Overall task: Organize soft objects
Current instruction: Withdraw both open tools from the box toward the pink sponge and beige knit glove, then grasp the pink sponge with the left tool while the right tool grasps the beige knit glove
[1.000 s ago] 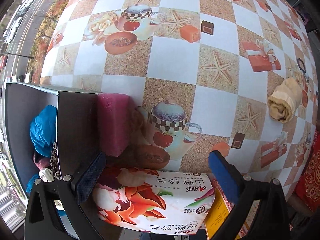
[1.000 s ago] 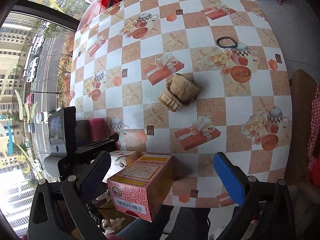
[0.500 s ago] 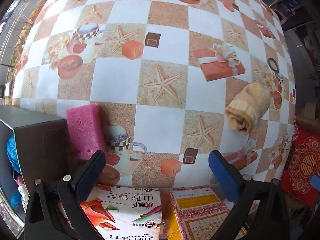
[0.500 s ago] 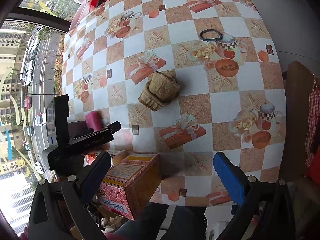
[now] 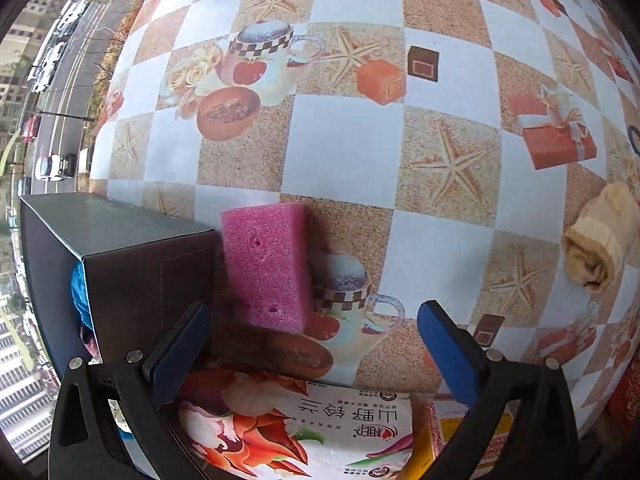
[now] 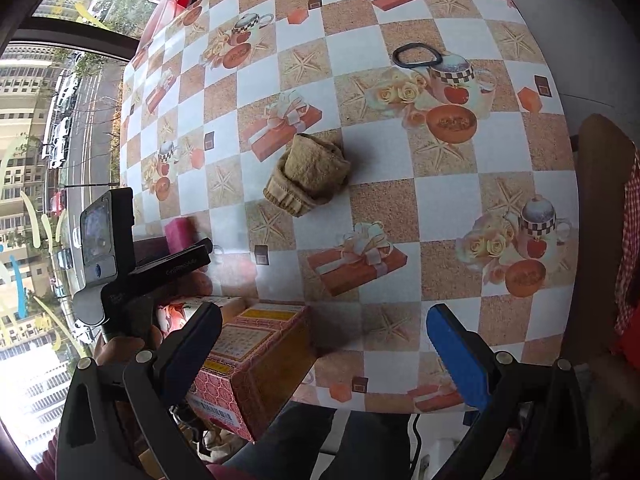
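Two tools in view, one per hand. Left tool (image 5: 312,344) spread wide with nothing between the blue pads, poised low over the near edge of the bench (image 5: 344,152), just short of one pink sponge (image 5: 266,268). Sponge flat on the checkered cloth, its left edge touching one dark open box (image 5: 132,264), with blue fabric (image 5: 78,292) showing inside the box. Right tool (image 6: 324,352) likewise spread wide and holding nothing, raised above the bench edge. One rolled tan towel (image 6: 310,174) out mid-bench, well apart from sponge and box; same towel (image 5: 596,246) at the far right of the left view. One black loop (image 6: 416,56) farther off on the cloth. Two printed packages at the near edge, side by side: one floral pack (image 5: 304,428) and one red patterned carton (image 6: 256,360).
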`<state>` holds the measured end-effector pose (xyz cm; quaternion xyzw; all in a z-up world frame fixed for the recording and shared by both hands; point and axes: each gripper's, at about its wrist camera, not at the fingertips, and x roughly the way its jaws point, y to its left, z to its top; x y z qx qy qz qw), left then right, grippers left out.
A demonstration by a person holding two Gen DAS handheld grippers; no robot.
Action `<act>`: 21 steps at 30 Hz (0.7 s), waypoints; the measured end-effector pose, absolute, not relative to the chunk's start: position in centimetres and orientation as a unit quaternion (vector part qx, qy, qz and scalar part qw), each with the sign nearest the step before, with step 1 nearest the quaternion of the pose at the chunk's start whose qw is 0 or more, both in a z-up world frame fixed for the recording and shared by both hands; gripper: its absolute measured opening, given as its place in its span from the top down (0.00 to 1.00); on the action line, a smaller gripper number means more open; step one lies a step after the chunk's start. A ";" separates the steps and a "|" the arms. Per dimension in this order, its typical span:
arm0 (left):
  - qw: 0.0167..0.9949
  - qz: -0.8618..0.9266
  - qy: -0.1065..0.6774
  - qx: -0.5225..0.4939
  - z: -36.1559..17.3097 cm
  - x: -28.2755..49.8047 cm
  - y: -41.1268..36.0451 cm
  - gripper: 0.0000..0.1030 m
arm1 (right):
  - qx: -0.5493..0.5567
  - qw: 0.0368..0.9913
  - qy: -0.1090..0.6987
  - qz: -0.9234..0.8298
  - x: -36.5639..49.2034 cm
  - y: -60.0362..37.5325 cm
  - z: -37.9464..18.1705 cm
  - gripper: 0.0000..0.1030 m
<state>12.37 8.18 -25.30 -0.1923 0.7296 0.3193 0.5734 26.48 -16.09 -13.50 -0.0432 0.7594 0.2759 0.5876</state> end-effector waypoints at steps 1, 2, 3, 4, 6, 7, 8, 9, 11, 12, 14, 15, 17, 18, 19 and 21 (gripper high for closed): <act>0.566 0.319 0.735 -0.196 -25.9 12.6 8.3 0.00 | -0.043 0.588 0.760 0.276 26.5 -16.2 -13.5 0.00; 0.558 0.318 0.739 -0.204 -26.4 12.5 8.5 0.00 | -0.043 0.587 0.760 0.275 26.6 -16.3 -13.5 0.00; 0.552 0.314 0.742 -0.216 -26.9 12.5 8.6 0.00 | -0.042 0.588 0.760 0.275 26.7 -16.4 -13.5 0.00; 0.549 0.306 0.743 -0.230 -27.4 12.6 8.8 0.00 | -0.041 0.588 0.760 0.275 26.9 -16.6 -13.5 0.00; 0.547 0.296 0.745 -0.242 -28.1 13.0 8.9 0.00 | -0.039 0.589 0.760 0.273 27.1 -16.9 -13.6 0.00; 0.549 0.297 0.745 -0.236 -28.2 13.2 9.0 0.00 | -0.037 0.589 0.760 0.272 27.2 -17.1 -13.6 0.00; 0.552 0.296 0.743 -0.233 -28.2 13.3 8.8 0.00 | -0.036 0.589 0.761 0.271 27.3 -17.3 -13.6 0.00; 0.554 0.298 0.741 -0.237 -28.1 13.7 8.9 0.00 | -0.035 0.589 0.761 0.270 27.4 -17.5 -13.7 0.00; 0.568 0.287 0.729 -0.250 -28.0 15.5 9.8 0.00 | -0.033 0.589 0.762 0.267 27.6 -17.9 -13.9 0.00; 0.583 0.273 0.722 -0.255 -27.6 16.1 9.8 0.00 | -0.033 0.588 0.763 0.265 27.6 -18.0 -14.1 0.00; 0.613 0.236 0.705 -0.267 -26.8 17.7 9.4 0.00 | -0.034 0.586 0.766 0.262 27.7 -18.2 -14.5 0.00; 0.622 0.229 0.701 -0.264 -26.2 18.3 9.1 0.00 | -0.035 0.584 0.768 0.261 27.7 -18.2 -14.6 0.00; 0.633 0.256 0.690 -0.240 -25.0 19.0 9.1 0.00 | -0.037 0.583 0.768 0.263 27.7 -17.9 -14.8 0.00; 0.631 0.271 0.689 -0.232 -24.7 19.0 9.2 0.00 | -0.039 0.584 0.766 0.265 27.8 -17.7 -14.8 0.00; 0.628 0.283 0.687 -0.230 -24.6 18.9 9.7 0.00 | -0.043 0.586 0.764 0.267 27.9 -17.5 -14.8 0.00; 0.621 0.297 0.688 -0.228 -24.9 18.6 10.8 0.00 | -0.058 0.592 0.757 0.270 28.1 -16.8 -14.9 0.00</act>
